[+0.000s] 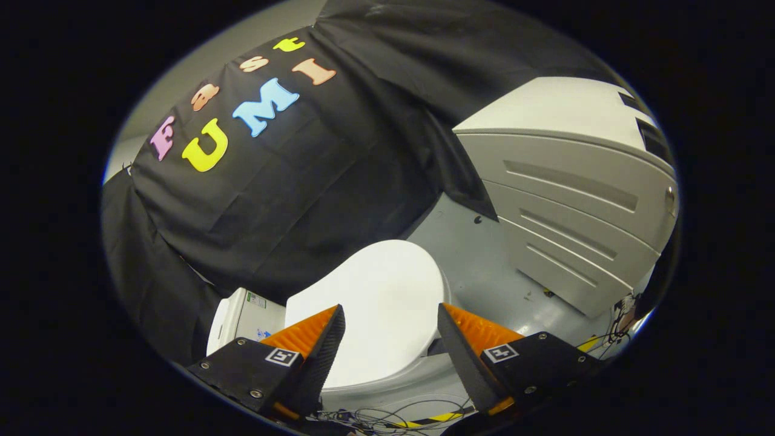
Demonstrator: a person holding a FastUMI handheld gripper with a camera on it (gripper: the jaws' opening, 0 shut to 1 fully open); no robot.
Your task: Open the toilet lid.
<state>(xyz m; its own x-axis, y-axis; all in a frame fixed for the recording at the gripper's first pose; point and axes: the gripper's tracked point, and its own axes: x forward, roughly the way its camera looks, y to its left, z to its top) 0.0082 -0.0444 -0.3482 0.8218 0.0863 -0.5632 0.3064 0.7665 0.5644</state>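
A white toilet stands below me with its lid lying flat and closed over the bowl. Its white tank sits behind the lid, against the black cloth wall. My gripper hovers above the lid, open, with the lid's surface showing in the wide gap between the two fingers. The fingers touch nothing; the lid's front rim lies just under and ahead of them.
A large pale grey cabinet with grooved panels stands to the right of the toilet on the grey floor. Loose cables and black-and-yellow tape lie on the floor near the toilet's base. Black cloth hangs behind the tank.
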